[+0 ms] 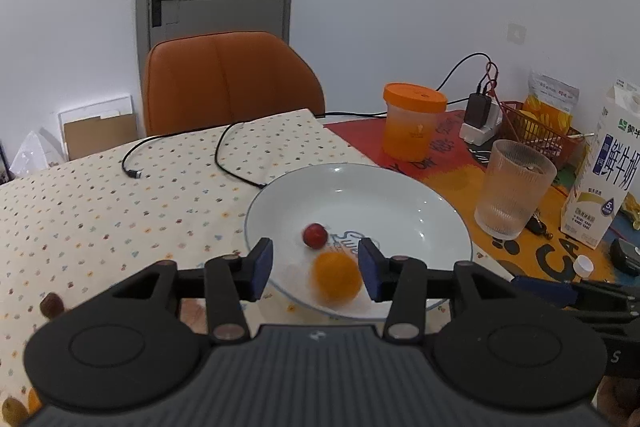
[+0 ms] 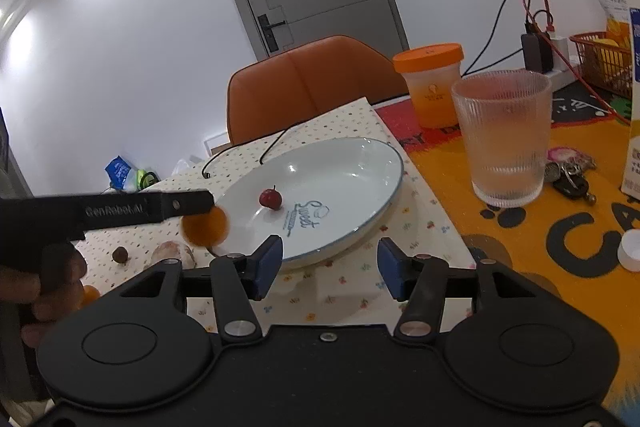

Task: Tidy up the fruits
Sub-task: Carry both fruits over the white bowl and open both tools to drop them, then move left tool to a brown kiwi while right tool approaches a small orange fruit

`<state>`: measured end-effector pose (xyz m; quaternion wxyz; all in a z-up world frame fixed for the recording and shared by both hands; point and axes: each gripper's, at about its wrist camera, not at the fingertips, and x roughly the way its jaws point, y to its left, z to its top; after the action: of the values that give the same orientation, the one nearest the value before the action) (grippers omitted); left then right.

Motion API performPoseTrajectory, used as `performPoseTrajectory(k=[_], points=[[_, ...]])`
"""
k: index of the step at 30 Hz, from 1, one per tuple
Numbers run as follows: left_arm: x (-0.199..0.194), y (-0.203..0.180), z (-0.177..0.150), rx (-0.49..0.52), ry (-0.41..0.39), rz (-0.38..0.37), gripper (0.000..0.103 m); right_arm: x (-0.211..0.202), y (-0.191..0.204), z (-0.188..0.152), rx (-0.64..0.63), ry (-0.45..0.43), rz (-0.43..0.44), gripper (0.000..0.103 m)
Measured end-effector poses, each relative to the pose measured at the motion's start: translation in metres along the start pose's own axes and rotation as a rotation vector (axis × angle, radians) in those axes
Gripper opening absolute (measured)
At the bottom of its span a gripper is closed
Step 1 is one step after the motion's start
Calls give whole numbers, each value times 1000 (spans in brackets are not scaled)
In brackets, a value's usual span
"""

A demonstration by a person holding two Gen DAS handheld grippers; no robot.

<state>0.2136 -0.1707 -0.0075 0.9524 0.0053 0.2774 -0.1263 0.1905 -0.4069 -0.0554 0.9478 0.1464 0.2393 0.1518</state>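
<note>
Cherry (image 1: 315,235) on plate (image 1: 400,195); orange (image 1: 337,280) blurred between my left gripper's (image 1: 316,267) wide jaws. Right gripper (image 2: 330,269) wide, empty. Approx. three fruits (image 2: 120,255) left on cloth.

The table (image 2: 520,267) bears a dotted cloth (image 1: 100,195), plate (image 1: 400,195), glass (image 1: 514,189), orange-lidded tub (image 1: 412,127).

Both the left hand-held gripper (image 1: 316,269) and right hand-held gripper (image 2: 330,269) gape, fingers spread.
</note>
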Motion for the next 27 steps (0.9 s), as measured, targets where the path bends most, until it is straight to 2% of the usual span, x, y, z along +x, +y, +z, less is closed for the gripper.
performPoseTrajectory(k=[4,6,8,9,11,13,17,27], points=[[-6,8,-4,-8,16,20,47,0,0,-3,16,9,2,54],[-9,13,-7,-13,23,38,51,0,2,-4,19,7,5,59],[-14,17,-9,-19,22,59,61,0,6,-4,20,5,3,69],[-16,20,-10,-25,21,69,64,0,8,-4,20,2,2,71],[-22,26,-12,-39,14,89,78,-1,11,-5,22,-4,5,83],[-27,31,-15,-47,8,111,81,-2,14,-5,32,-7,2,95],[-39,44,-20,-69,13,139,85,-2,19,-4,47,-9,8,103],[-76,77,-36,-118,-1,212,88,0,40,-7,76,7,32,103]])
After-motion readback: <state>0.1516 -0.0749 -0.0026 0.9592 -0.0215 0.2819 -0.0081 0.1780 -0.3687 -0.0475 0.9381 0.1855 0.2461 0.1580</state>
